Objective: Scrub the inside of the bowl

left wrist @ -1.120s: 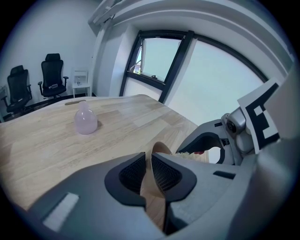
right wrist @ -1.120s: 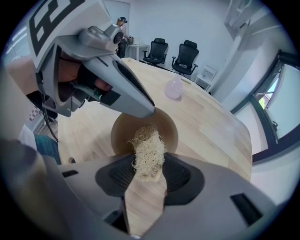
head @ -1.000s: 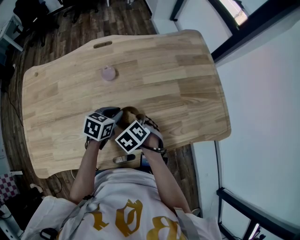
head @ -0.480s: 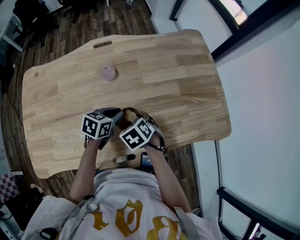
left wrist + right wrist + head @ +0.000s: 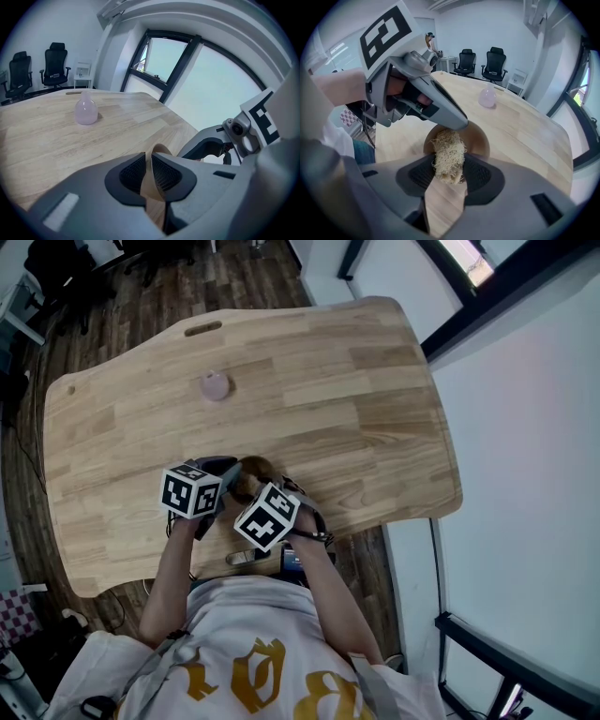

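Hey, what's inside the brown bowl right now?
A pale fibrous scrubber, pinched in the right claw, sits in the bowl. Its upper inner wall looks bare; the bottom is covered by scrubber and claw.

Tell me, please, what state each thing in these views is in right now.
Bowl, rim pinched in the left tongs.
Scrubber, clamped in the right tongs, tip reaching into the bowl.
Left tongs, shut on the bowl.
Right tongs, shut on the scrubber.
Pink bottle, upright on the table, apart from the bowl.
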